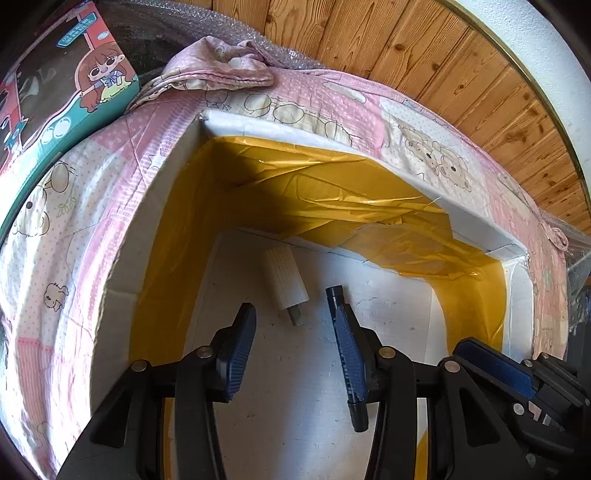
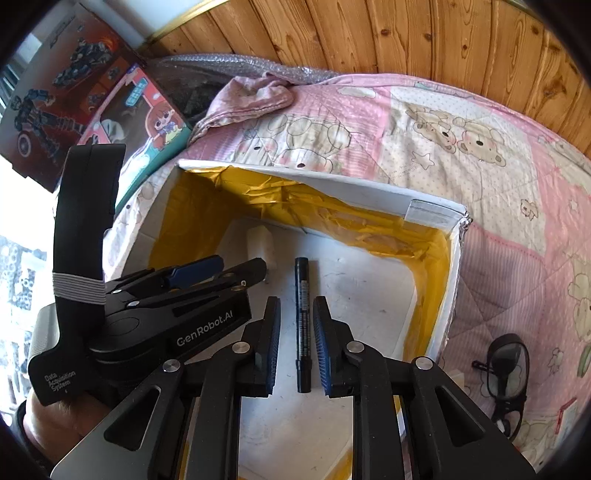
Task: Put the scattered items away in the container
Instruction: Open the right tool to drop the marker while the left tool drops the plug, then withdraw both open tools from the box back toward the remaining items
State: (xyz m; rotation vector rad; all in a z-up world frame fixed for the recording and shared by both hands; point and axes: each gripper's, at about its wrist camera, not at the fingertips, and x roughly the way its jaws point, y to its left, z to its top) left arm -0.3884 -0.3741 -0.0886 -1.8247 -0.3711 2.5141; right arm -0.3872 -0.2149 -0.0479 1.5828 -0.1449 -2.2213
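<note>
A white foam box (image 1: 258, 127) (image 2: 369, 188) lined with yellow tape sits on a pink quilt. Inside it lie a white plug adapter (image 1: 284, 282) (image 2: 261, 242) and a black marker pen (image 1: 337, 297) (image 2: 303, 325). My left gripper (image 1: 295, 314) (image 2: 221, 273) hangs open over the box floor, the adapter just beyond its tips and the pen along its right finger. My right gripper (image 2: 297, 302) (image 1: 495, 365) is open, with the pen lying between its fingers and a gap on each side. Black glasses (image 2: 506, 373) lie on the quilt right of the box.
Two toy boxes (image 2: 62, 96) (image 1: 62, 99) stand at the left edge of the quilt (image 2: 480, 155). A crumpled pink cloth (image 1: 221, 68) and bubble wrap (image 2: 229, 61) lie behind the box, against a wooden wall (image 2: 369, 33). A hand (image 2: 55, 417) holds the left gripper.
</note>
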